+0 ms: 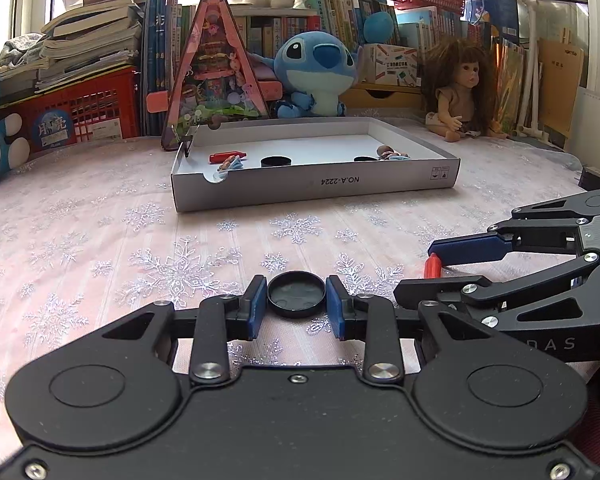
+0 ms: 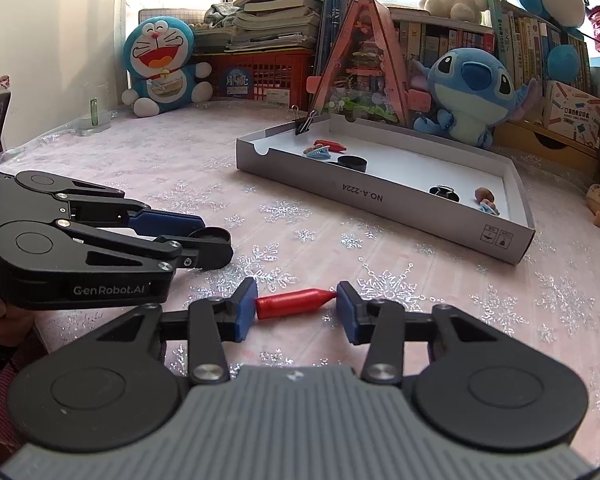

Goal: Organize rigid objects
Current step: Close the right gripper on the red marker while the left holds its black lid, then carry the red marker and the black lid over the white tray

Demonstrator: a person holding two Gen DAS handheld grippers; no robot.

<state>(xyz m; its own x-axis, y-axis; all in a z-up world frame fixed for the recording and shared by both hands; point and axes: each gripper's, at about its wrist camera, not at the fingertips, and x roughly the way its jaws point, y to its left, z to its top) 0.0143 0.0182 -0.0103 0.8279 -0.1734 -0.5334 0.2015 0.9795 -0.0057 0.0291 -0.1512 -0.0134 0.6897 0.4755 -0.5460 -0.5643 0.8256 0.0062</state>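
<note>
now the left gripper [image 1: 296, 300] pinches a black cap [image 1: 296, 294]. the right gripper [image 2: 296, 308] squeezes a red peg [image 2: 294, 303] end to end. next, both go up into the white tray [image 1: 316, 190], upper middle.

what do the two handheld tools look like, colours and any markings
Both are black linkage frames with silver rivets and blue finger pads. The left tool carries white "GenRobot.AI" lettering on its side. The right tool has a ribbed grey top plate.

- Black round lid [image 1: 296, 294] between the left gripper [image 1: 296, 305]'s blue pads [image 1: 255, 306].
- Red pointed cap [image 2: 296, 303] between the right gripper [image 2: 296, 307]'s blue pads.
- Pink tablecloth [image 1: 100, 248] with silver snowflakes beneath both.
- Grey-sided, white-floored tray [image 1: 316, 182] beyond them.
</note>
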